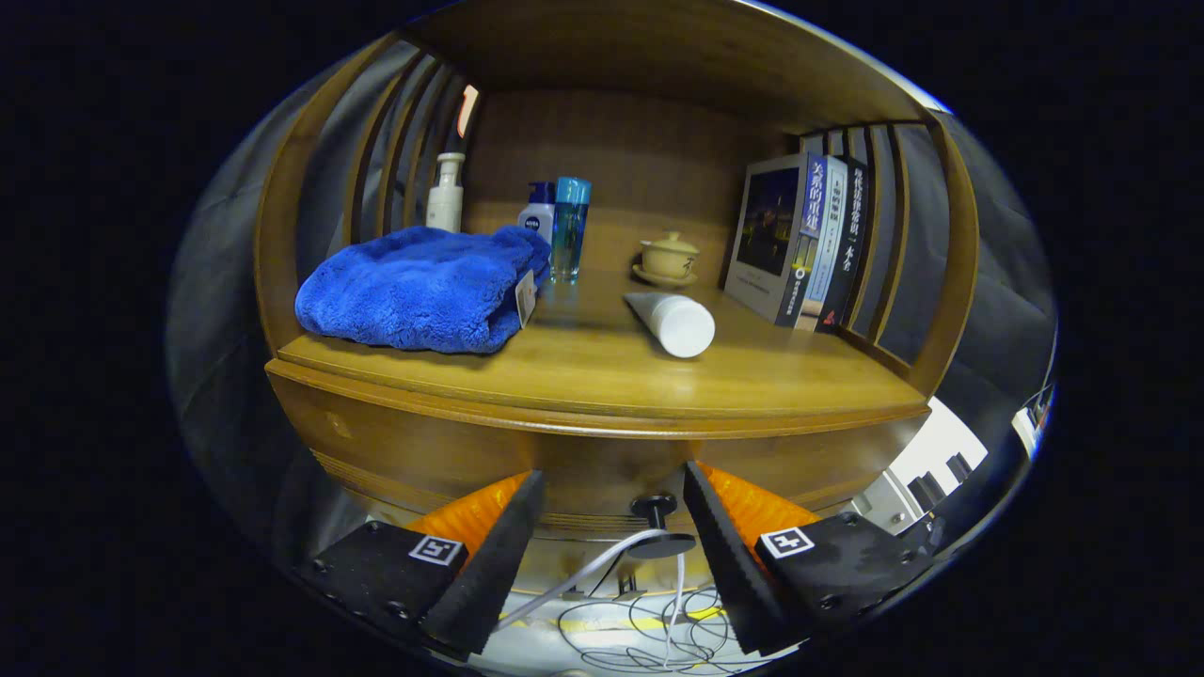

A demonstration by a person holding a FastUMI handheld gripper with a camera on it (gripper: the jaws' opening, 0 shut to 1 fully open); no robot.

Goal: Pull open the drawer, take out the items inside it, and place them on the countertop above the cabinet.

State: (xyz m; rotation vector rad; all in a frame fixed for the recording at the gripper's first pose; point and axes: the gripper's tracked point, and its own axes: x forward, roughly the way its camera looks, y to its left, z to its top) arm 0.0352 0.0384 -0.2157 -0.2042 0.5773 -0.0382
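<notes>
My gripper (613, 476) is open and faces the wooden cabinet just under its countertop (602, 371). A small dark knob (656, 508) on the drawer front (442, 451) stands between my fingertips, nearer the right finger, and neither finger touches it. Below the knob, a white cable (583, 574) and thin dark wires (649, 630) lie on a pale surface between the fingers; I cannot tell whether that is the drawer's inside. On the countertop lie a folded blue towel (423, 287) and a white tube (673, 320) on its side.
At the back of the countertop stand a white pump bottle (445, 193), a small white-and-blue bottle (538, 216), a tall blue bottle (569, 230) and a lidded tea cup on a saucer (668, 259). Books (800, 240) lean at the right. Slatted sides and a shelf board enclose the space.
</notes>
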